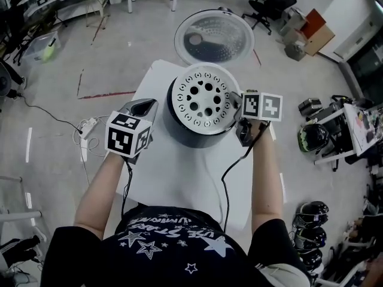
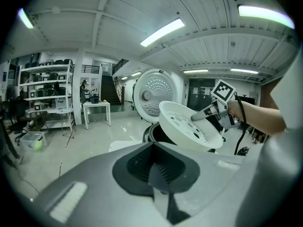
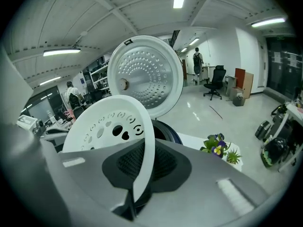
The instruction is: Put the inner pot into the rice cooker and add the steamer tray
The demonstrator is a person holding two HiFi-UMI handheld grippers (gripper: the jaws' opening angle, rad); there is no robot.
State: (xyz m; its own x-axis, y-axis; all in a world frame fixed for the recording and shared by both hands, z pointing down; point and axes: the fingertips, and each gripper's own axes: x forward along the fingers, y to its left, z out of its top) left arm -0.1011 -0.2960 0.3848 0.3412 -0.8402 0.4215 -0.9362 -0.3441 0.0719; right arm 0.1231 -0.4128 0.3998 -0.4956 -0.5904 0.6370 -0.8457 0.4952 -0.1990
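Above rice cooker point(image 1: 184, 137): right tongs point(image 1: 242, 128) pinching steamer tray point(image 1: 187, 116) rim; left tongs point(image 1: 145, 108) pressed together beside cooker.

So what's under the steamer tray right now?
The rice cooker's black body sits under the steamer tray, which the right gripper holds tilted by its rim. The tray covers the opening, so the inner pot can't be confirmed.

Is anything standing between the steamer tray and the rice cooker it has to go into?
Nothing visible does: the steamer tray, gripped by the right tool, hangs tilted above the rice cooker, whose lid stands open behind it.
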